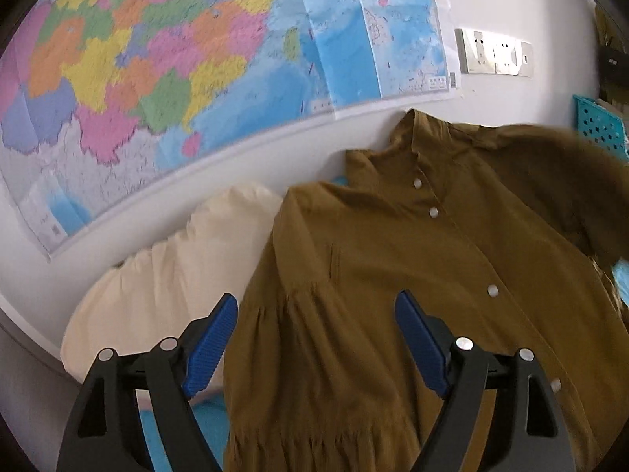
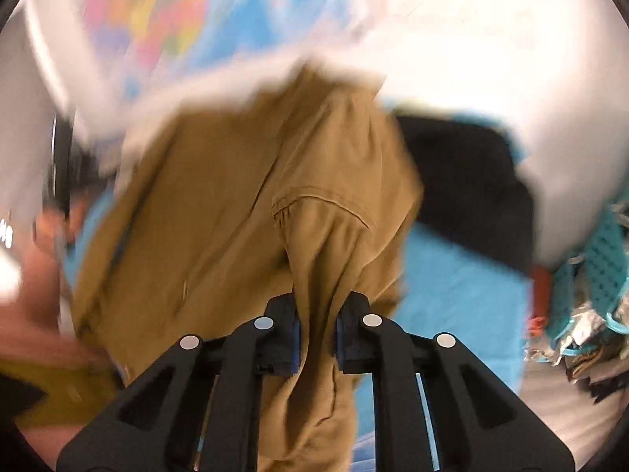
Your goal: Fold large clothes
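A large mustard-brown button-up shirt point(image 1: 412, 267) lies spread on a blue surface, collar toward the wall, white buttons down its front. My left gripper point(image 1: 316, 326) is open above the shirt's left sleeve and side, jaws wide apart, holding nothing. My right gripper point(image 2: 317, 338) is shut on a bunched fold of the same shirt point(image 2: 243, 196), which hangs and drapes from the blue pads point(image 2: 295, 340). The right wrist view is motion-blurred.
A cream pillow point(image 1: 165, 287) lies left of the shirt against the wall. A colourful map point(image 1: 165, 63) and wall sockets point(image 1: 495, 53) hang behind. A teal perforated basket point(image 1: 601, 128) stands at right, also in the right wrist view point(image 2: 601, 271). A dark garment point(image 2: 464, 181) lies on the blue cover point(image 2: 460, 287).
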`<act>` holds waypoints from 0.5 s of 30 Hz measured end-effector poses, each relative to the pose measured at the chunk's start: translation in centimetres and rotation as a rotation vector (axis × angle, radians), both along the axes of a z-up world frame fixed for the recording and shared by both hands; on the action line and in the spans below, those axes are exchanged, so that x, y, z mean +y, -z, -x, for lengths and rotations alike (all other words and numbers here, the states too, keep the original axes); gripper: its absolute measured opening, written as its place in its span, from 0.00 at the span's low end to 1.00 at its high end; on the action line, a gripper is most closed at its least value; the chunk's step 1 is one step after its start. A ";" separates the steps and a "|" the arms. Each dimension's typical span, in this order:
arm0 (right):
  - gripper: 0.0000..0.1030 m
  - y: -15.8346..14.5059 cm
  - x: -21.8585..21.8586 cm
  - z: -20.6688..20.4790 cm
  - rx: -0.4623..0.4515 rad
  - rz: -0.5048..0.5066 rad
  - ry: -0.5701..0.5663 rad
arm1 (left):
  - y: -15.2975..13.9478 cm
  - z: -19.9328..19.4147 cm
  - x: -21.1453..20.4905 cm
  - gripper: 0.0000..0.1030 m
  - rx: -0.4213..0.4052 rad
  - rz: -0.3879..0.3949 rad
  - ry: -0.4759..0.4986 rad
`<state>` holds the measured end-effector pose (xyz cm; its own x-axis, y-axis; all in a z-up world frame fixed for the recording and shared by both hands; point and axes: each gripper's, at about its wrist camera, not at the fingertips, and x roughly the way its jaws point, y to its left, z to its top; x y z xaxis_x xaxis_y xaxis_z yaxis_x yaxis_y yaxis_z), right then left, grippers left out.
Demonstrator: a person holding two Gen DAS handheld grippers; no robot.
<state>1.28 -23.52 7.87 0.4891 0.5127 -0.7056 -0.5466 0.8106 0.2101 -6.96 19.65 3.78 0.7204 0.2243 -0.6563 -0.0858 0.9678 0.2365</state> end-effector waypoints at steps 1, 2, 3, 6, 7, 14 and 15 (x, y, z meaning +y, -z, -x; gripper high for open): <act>0.12 -1.0 -0.8 -0.8 -0.031 -0.003 0.037 | 0.0 0.7 0.3 0.77 0.001 0.009 0.004; 0.12 -1.7 -1.6 -1.8 -0.053 -0.008 0.077 | -0.1 1.2 0.4 0.77 0.002 0.013 0.008; 0.12 -2.0 -2.3 -3.0 -0.053 -0.015 0.100 | -0.1 1.8 0.6 0.77 0.002 0.018 0.014; 0.13 1.2 -3.6 -7.2 0.012 0.044 0.194 | 0.5 3.9 1.0 0.78 0.022 0.051 0.031; 0.14 2.7 -3.8 -8.1 0.043 0.054 0.212 | 0.9 4.8 1.1 0.80 0.036 0.061 0.033; 0.48 12.1 -6.6 -10.1 0.230 0.124 0.377 | 3.1 9.5 0.3 0.91 0.097 0.137 0.085; 0.52 12.4 -6.7 -9.9 0.231 0.122 0.400 | 3.5 9.8 -0.1 0.91 0.105 0.147 0.092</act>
<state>11.16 -30.22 -4.51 0.4548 0.2228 -0.8623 -0.1365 0.9742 0.1797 -16.80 19.59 0.28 0.6591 0.0571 -0.7499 0.0218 0.9952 0.0950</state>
